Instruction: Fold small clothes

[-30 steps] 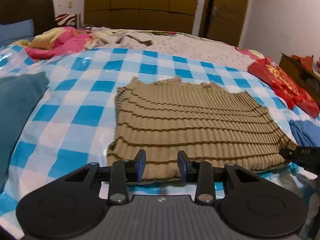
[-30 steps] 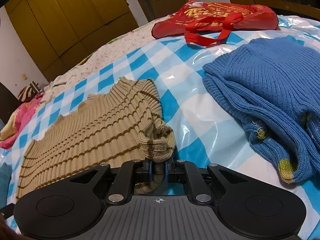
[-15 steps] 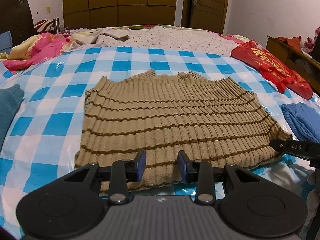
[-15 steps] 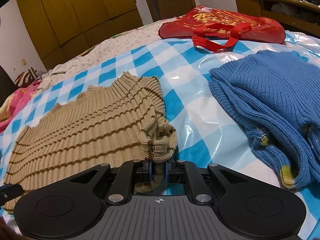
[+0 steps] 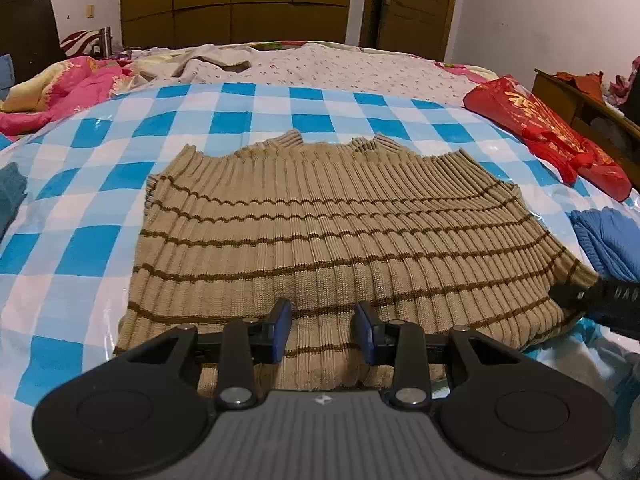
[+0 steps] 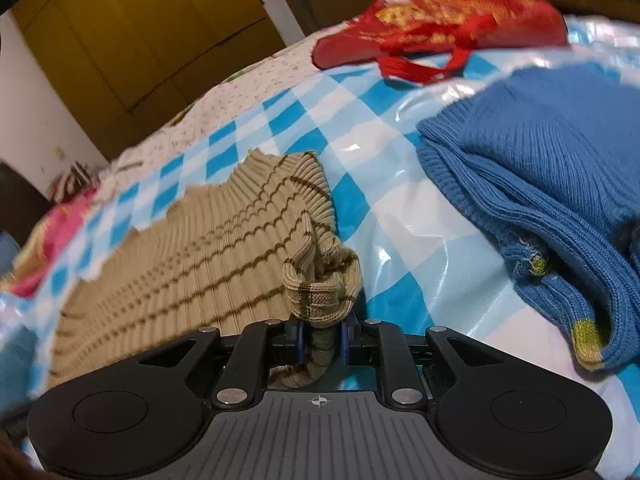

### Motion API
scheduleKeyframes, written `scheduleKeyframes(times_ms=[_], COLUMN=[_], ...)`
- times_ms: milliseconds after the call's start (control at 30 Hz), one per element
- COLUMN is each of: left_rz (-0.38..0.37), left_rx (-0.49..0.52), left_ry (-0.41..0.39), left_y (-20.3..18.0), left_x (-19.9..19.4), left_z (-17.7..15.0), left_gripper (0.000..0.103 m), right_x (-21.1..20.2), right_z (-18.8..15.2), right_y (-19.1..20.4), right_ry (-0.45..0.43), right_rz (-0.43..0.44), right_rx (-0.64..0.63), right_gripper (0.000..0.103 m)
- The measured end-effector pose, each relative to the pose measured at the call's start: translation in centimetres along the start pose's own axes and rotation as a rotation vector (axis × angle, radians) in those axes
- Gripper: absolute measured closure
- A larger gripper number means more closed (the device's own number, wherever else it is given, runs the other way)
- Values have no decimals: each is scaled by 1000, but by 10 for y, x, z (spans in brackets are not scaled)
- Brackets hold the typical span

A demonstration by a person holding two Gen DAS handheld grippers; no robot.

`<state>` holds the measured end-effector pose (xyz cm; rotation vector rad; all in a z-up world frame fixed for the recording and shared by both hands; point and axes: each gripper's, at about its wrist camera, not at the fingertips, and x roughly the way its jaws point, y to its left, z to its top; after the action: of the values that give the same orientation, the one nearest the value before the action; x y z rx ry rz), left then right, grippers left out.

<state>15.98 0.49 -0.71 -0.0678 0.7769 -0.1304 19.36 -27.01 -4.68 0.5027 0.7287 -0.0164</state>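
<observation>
1. Bed (image 5: pixel 280 64): covered with a glossy blue/white checkered sheet (image 5: pixel 92 208); a floral cover and pink bedding lie at the far end.
2. Tan striped sweater (image 5: pixel 332 236): spread flat mid-sheet, collar at the far edge, hem at the near edge. The right-wrist view is motion-blurred on its left side.
3. Blue sweater (image 6: pixel 560 184): bunched on the sheet, right of the tan one and apart from it.
4. Red bag (image 6: pixel 432 28): lies at the far right of the sheet, beyond the blue sweater.
5. Teal cloth (image 5: pixel 10 196): only an edge shows at far left.
6. Left tool (image 5: pixel 323 322): blue pads spread wide, holding nothing; sits over the sweater's near hem, centre-left. Cannot tell if the pads touch the knit.
7. Right tool (image 6: pixel 322 340): closed down to a narrow gap, clamping a bunched wad of the tan sweater's near-right corner; the fabric balls up just ahead of the pads. In the left-wrist view its tip shows at that same corner (image 5: pixel 588 300).
</observation>
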Motion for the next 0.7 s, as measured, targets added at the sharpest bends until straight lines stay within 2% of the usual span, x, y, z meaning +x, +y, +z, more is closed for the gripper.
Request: scheduleKeyframes(times_ms=[167,267,333,700], left_rz=[-31,-48,-58,-48], left_rx=[-11,-16,-26,-15], left_ry=[-10,-16,-18,-4], left_y=[5,8,10,8], left_x=[-1,-2,-2,1], left_z=[-2,-3,-4,-1], left_gripper=[58,58,57,57], right_x=[8,8,12,40], right_z=[13,24,32,51], right_y=[-12,-13,-9,10], right_ry=[52,59,75,83], right_rz=[64,89,65,15], right_rx=[64,47,-10,-180], right_gripper=[77,73,70,68])
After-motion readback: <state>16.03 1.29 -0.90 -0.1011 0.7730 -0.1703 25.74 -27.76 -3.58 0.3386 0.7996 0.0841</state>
